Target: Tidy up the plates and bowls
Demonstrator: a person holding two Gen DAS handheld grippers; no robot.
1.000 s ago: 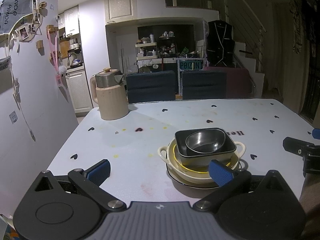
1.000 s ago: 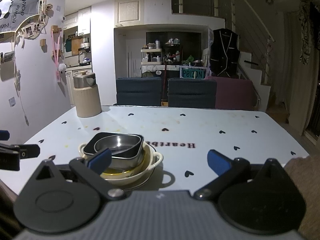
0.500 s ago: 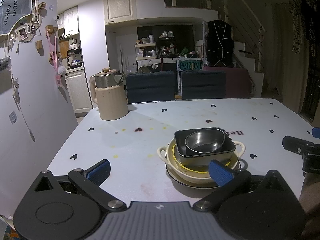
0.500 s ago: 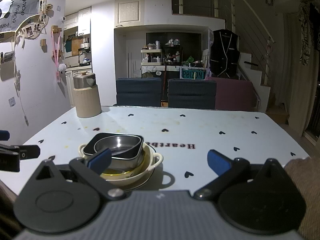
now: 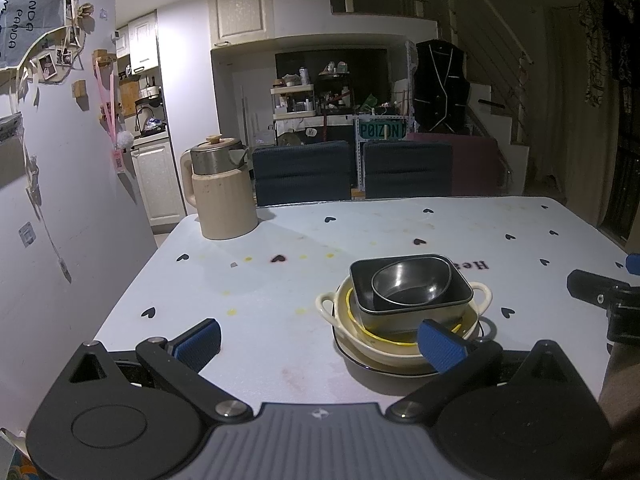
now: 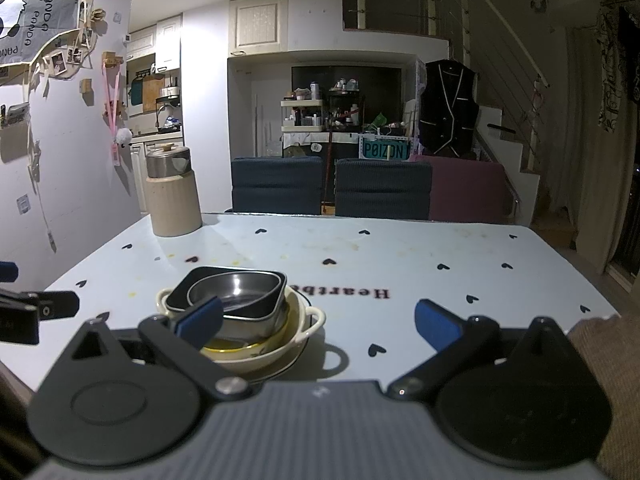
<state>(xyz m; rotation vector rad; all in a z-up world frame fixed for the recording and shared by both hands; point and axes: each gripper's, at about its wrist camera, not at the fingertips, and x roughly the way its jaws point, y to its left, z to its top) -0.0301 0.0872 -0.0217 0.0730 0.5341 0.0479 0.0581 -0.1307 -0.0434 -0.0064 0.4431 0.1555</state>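
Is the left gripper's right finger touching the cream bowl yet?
Cannot tell. In the left wrist view the finger's blue pad overlaps the cream bowl rim, hiding any gap; the right wrist view doesn't show that finger.

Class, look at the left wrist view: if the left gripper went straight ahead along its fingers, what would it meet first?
Probably nothing close: the open left gripper points across bare table. The stack of bowls sits right of that line, by the right finger, and the kettle left of it. Depth is uncertain.
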